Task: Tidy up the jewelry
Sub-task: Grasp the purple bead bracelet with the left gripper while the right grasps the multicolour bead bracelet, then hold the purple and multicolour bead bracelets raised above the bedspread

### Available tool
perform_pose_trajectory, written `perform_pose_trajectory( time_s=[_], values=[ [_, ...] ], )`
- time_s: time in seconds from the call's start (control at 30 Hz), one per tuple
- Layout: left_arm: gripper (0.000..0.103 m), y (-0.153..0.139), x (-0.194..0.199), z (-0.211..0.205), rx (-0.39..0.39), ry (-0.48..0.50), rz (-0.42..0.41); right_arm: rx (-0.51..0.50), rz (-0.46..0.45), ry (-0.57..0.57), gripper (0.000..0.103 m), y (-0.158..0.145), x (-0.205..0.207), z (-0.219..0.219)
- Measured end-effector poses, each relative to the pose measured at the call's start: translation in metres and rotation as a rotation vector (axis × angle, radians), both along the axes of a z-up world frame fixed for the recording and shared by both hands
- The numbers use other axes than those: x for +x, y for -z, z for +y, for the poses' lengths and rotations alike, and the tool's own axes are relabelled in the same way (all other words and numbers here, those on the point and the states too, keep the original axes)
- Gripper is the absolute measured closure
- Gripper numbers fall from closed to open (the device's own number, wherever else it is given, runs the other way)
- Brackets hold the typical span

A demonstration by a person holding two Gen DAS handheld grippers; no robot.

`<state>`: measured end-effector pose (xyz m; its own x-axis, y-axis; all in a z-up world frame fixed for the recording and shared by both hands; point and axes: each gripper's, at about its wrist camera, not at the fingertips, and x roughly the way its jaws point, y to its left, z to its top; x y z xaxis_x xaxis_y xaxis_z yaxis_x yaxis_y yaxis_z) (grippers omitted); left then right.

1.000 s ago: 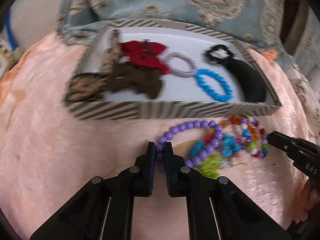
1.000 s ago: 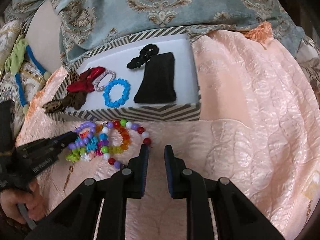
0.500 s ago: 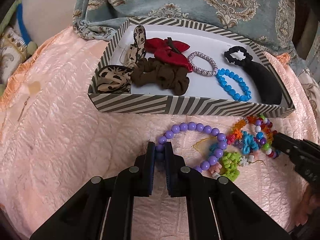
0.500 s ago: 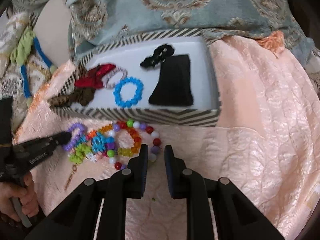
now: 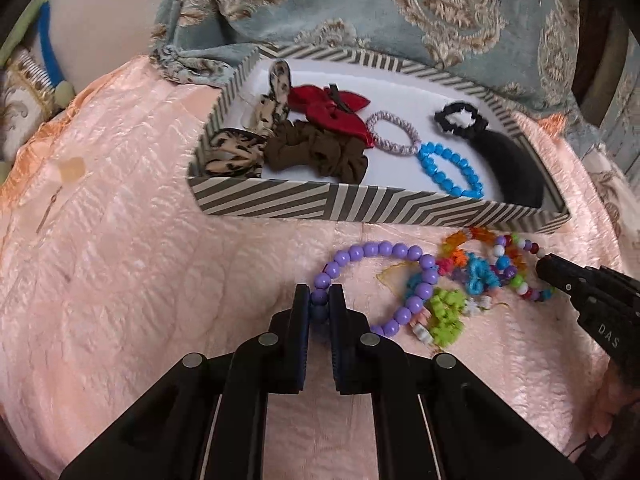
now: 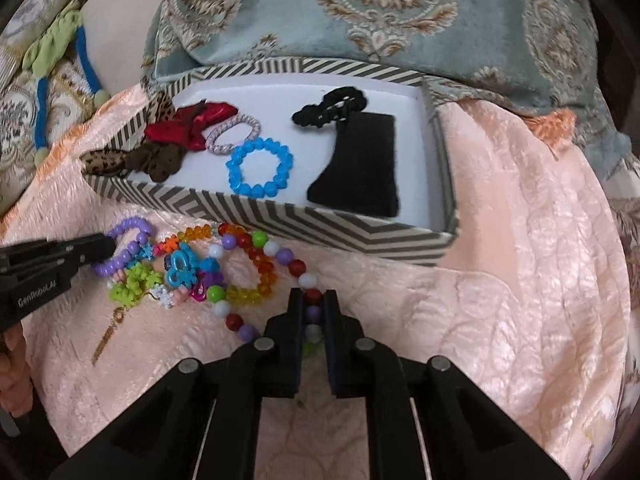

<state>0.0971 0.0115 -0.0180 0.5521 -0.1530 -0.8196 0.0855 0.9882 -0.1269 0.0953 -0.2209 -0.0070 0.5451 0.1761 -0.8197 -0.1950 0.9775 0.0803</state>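
Since a second ago, my right gripper (image 6: 312,307) has closed from a loose gap onto the multicoloured round-bead bracelet (image 6: 276,254); my left gripper (image 5: 319,303) has stayed put.

Left wrist view: my left gripper is clamped on the purple plastic bead bracelet (image 5: 380,249), a bead pinched between its pads. That bracelet lies on the peach quilted bedspread (image 5: 120,280), just in front of the grey-and-white striped cardboard tray (image 5: 320,204). My right gripper enters at the frame's right edge, cut off, with "DAS" legible on its black body; its tip meets the tangled heap of bright bead bracelets (image 5: 472,276), where single pieces are hard to separate.

Right wrist view: my right gripper's jaws are closing, pads on red, purple and white beads. My left gripper, cut off at the left, reads "GenRoboAI". Inside the tray lie a blue bead bracelet (image 6: 259,168) and a black fabric pouch (image 6: 360,168).
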Motion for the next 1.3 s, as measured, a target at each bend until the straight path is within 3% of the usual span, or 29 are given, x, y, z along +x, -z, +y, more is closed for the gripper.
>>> perform_pose_trajectory(
  time_s=[0.3, 1.3],
  values=[
    [0.103, -0.026, -0.003, 0.016, -0.008, -0.072, -0.11, 0.088, -0.072, 0.039, 0.094, -0.032, -0.016, -0.017],
    [0.103, -0.017, -0.005, -0.008, 0.122, -0.027, -0.115, 0.056, -0.062, 0.045, 0.094, -0.025, -0.017, -0.009]
  ],
)
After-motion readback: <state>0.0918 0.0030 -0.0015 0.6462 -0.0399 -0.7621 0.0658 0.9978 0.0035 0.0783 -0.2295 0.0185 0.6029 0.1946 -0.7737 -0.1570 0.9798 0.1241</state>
